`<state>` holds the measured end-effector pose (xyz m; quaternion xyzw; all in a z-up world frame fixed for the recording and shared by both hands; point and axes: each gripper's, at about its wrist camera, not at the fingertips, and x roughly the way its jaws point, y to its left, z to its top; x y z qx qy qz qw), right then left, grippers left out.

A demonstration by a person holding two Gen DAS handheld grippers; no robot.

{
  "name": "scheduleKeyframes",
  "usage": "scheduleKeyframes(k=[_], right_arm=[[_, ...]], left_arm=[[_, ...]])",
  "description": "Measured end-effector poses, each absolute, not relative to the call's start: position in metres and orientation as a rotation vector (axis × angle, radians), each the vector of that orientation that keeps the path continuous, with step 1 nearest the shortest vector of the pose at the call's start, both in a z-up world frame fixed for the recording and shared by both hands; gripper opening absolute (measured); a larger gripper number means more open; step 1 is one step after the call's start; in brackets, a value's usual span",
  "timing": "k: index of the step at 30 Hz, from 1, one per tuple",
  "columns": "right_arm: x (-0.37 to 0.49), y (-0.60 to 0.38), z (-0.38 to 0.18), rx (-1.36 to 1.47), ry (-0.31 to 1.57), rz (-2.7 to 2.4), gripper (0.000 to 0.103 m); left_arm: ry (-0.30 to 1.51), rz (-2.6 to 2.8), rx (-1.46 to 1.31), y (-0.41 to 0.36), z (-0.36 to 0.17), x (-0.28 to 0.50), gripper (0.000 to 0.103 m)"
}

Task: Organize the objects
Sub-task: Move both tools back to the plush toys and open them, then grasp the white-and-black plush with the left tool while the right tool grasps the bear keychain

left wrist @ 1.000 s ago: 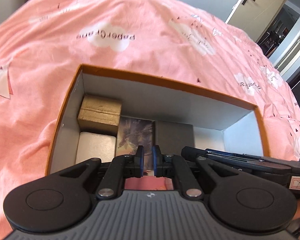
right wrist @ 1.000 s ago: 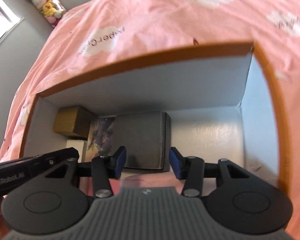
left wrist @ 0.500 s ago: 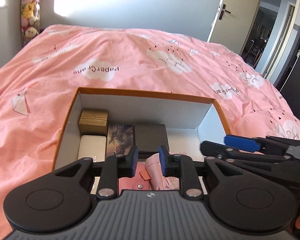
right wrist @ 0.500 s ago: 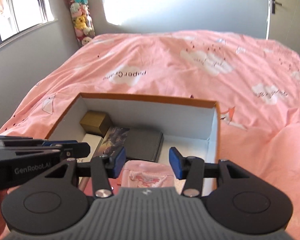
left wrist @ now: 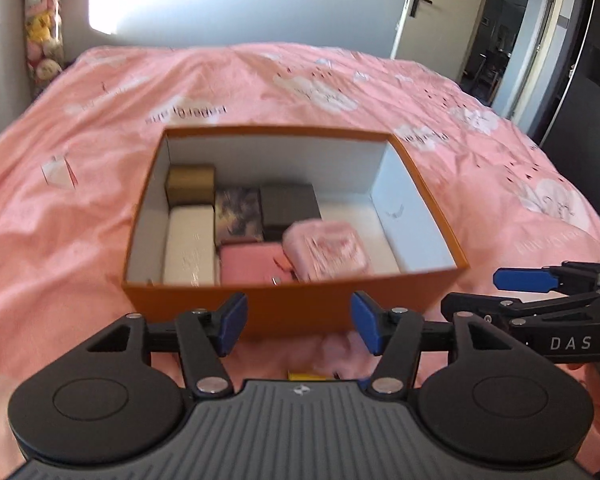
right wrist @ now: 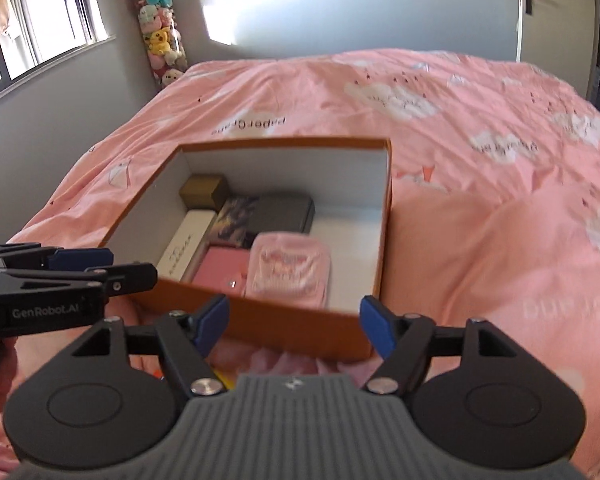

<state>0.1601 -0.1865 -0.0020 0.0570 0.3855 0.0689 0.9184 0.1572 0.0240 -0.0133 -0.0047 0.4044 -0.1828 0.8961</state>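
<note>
Both ours empty: left gripper [left wrist: 298, 328] and right gripper [right wrist: 294, 330], jaws just opened wide. Pink pouch [right wrist: 290, 270] sits tilted in box [left wrist: 340, 308]; we suggest fetching next item from near side, then filling bare right floor.

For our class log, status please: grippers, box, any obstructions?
Left gripper and right gripper open, jaws just widened, nothing between them. Pink pouch lies inside orange box. Nothing in the way.

Box [left wrist: 204, 300] on bed [left wrist: 80, 208], small boxes packed along its left and far side, pouch [left wrist: 326, 250] near centre, right part bare
</note>
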Motion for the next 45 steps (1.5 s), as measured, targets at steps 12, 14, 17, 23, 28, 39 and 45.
scheduleKeyframes(k=[12,14,17,23,28,39,45], right_arm=[[0.128,-0.172,-0.044,0.258,1.033,0.215,0.058],[0.13,-0.166,-0.05,0.252,1.064,0.23,0.058],[0.134,-0.16,-0.061,0.245,1.123,0.241,0.058],[0.146,-0.16,-0.088,0.317,1.25,0.259,0.058],[0.153,-0.164,-0.106,0.386,1.304,0.254,0.06],[0.164,-0.155,-0.126,0.411,1.326,0.283,0.064],[0.163,-0.159,-0.13,0.457,1.311,0.295,0.058]], left_arm=[[1.098,-0.374,0.063,0.041,-0.051,0.121,0.064],[1.116,-0.36,0.095,0.042,-0.055,0.117,0.065],[1.157,-0.353,0.13,0.044,-0.064,0.114,0.067],[1.244,-0.385,0.129,0.043,-0.08,0.115,0.079],[1.323,-0.408,0.138,0.036,-0.097,0.117,0.08],[1.375,-0.374,0.156,0.028,-0.121,0.121,0.076],[1.365,-0.36,0.136,0.032,-0.12,0.117,0.07]])
